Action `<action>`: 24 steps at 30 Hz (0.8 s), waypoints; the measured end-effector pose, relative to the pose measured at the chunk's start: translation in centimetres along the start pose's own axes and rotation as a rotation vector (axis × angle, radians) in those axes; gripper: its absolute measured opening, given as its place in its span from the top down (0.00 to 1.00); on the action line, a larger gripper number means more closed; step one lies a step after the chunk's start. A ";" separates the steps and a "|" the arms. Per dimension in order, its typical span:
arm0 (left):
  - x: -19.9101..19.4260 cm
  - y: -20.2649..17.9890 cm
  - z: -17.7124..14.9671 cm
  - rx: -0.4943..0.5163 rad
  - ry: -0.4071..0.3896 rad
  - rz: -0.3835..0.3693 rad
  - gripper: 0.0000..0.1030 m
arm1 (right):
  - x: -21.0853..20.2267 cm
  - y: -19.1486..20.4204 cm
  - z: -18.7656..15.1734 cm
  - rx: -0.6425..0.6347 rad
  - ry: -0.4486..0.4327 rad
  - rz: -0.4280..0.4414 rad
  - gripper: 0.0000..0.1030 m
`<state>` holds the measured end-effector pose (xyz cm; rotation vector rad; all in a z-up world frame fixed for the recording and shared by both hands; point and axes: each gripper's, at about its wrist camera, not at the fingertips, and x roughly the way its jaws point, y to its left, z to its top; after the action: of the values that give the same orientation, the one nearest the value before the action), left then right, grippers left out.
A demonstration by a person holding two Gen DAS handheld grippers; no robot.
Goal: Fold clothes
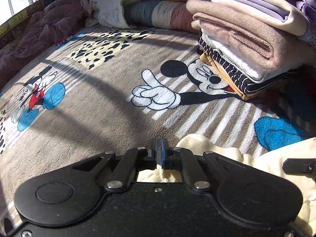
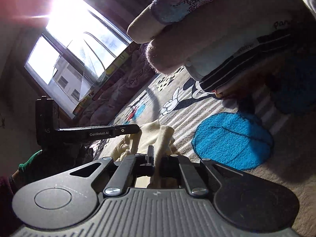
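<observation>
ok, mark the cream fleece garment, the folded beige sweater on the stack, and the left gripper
cream fleece garment [image 2: 152, 132], right wrist view, bunched top fold
folded beige sweater [image 1: 246, 37], left wrist view, folded edge
left gripper [image 1: 159, 148], left wrist view, between fingertips

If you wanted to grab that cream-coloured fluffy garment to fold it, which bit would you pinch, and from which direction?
I would pinch the cream garment at its raised, bunched edge, coming in low along the blanket from the near side. The edge stands up in soft folds, so thin fingers can close around it. The right gripper seems to pinch such a fold already; the left gripper sits nearly closed over the fabric.
</observation>
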<state>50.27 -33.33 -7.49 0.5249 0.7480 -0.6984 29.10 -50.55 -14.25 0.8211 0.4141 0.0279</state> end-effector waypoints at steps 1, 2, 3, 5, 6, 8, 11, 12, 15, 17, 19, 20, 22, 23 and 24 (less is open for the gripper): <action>0.5 0.0 -0.3 -0.001 0.024 0.047 0.97 | 0.3 -0.5 -0.2 0.006 0.016 -0.043 0.94; -0.1 0.0 -0.5 -0.017 0.009 0.035 0.97 | 0.2 -0.7 -0.3 0.005 0.017 -0.064 0.93; -0.7 0.0 -0.7 -0.032 -0.006 0.024 0.97 | 0.1 -0.6 -0.2 0.001 0.010 -0.076 0.91; -2.0 -0.1 -1.1 -0.063 -0.036 0.000 0.96 | -0.1 -0.6 -0.1 -0.007 -0.004 -0.101 0.82; -2.7 -0.1 -1.3 -0.079 -0.051 -0.012 0.96 | -0.2 -0.6 -0.1 -0.010 -0.010 -0.111 0.81; -3.9 -0.2 -1.7 -0.109 -0.082 -0.035 0.96 | -0.4 -0.7 -0.1 -0.015 -0.015 -0.122 0.81; -4.7 -1.3 -1.5 -0.125 -0.100 -0.074 0.96 | -0.5 -0.6 -0.3 -0.019 -0.006 -0.119 0.81; -4.3 -2.2 -1.1 -0.114 -0.091 -0.088 0.94 | -0.6 -0.6 -0.3 -0.016 -0.003 -0.112 0.81; -2.2 -3.9 0.6 -0.066 -0.035 -0.070 0.48 | -0.4 -0.2 -0.3 -0.026 0.027 -0.068 0.81; -0.7 -4.3 1.8 -0.018 0.002 -0.034 0.43 | 0.0 -0.2 -0.5 -0.027 0.066 -0.077 0.81; 1.2 -3.9 2.6 0.000 0.079 -0.063 0.43 | -0.1 -0.6 -0.5 0.002 0.064 -0.078 0.81; 2.1 -3.4 2.8 -0.002 0.128 -0.103 0.55 | -0.1 -0.7 -0.4 0.008 0.060 -0.075 0.81; 2.3 -3.5 2.7 0.048 0.133 -0.152 0.95 | -0.1 -1.0 -0.3 0.022 0.060 -0.059 0.81; 1.2 -3.2 2.6 0.033 0.057 -0.194 0.96 | -0.3 -1.1 -0.2 0.031 0.049 -0.036 0.82; 0.2 -2.8 2.5 0.013 -0.019 -0.237 0.96 | -0.9 -1.0 -0.1 0.032 0.011 -0.010 0.95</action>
<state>49.45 -36.86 -6.58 0.4442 0.7961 -0.9277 28.12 -51.37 -14.72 0.8506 0.4305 0.0163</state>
